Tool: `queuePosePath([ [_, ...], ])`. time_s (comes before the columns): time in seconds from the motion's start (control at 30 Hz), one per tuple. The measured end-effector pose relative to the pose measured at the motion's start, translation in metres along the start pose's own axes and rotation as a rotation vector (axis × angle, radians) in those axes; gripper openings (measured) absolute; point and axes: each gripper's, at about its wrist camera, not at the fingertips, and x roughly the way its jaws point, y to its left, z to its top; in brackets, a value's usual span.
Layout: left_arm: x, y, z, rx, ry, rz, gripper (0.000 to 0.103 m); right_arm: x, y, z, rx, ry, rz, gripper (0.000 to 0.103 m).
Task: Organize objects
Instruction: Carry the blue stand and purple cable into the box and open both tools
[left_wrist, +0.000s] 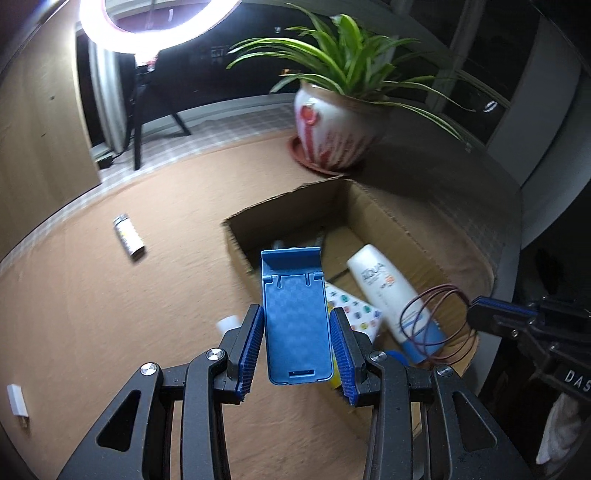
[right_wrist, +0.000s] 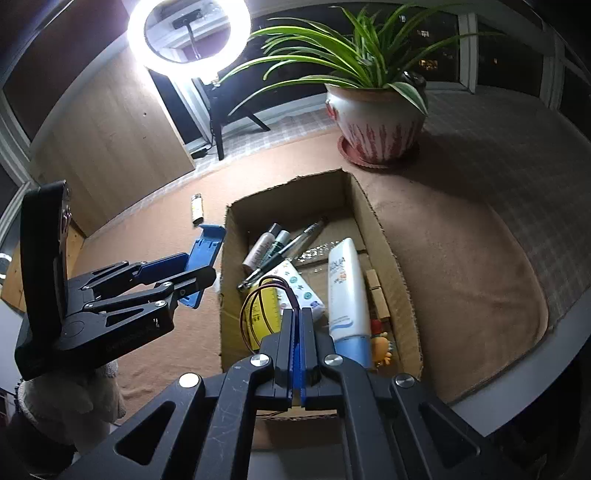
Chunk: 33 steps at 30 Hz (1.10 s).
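My left gripper (left_wrist: 295, 310) is shut on a blue plastic phone stand (left_wrist: 295, 325), which hangs upright over the near left corner of an open cardboard box (left_wrist: 369, 206). In the right wrist view the same stand (right_wrist: 205, 247) and left gripper (right_wrist: 199, 266) sit just left of the box (right_wrist: 380, 229). My right gripper (right_wrist: 297, 314) is shut on a coil of thin dark red wire (right_wrist: 275, 282) over the box's near end. The coil (left_wrist: 432, 317) and the right gripper (left_wrist: 476, 314) also show at the right of the left wrist view.
Inside the box lie a white tube (right_wrist: 347, 288), pens, a yellow pack and small toys. A lighter (right_wrist: 197, 208) and a white adapter (left_wrist: 16, 402) lie on the brown cloth to the left. A potted plant (right_wrist: 376, 122) stands behind the box, a ring light (right_wrist: 188, 33) beyond.
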Motion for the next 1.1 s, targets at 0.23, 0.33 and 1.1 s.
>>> queuePosePath([
  [0.23,0.012,-0.018,0.009,0.020,0.011,-0.020,0.040,0.005,-0.010,-0.001,0.015,0.013,0.000,0.002],
  [0.33,0.017,-0.024,0.011,0.023,0.019,-0.027,0.040,0.007,-0.013,-0.002,0.022,0.018,-0.003,0.002],
  [1.1,0.023,0.025,0.023,-0.038,0.007,-0.038,0.070,0.012,-0.023,0.002,0.111,0.006,0.009,0.053],
])
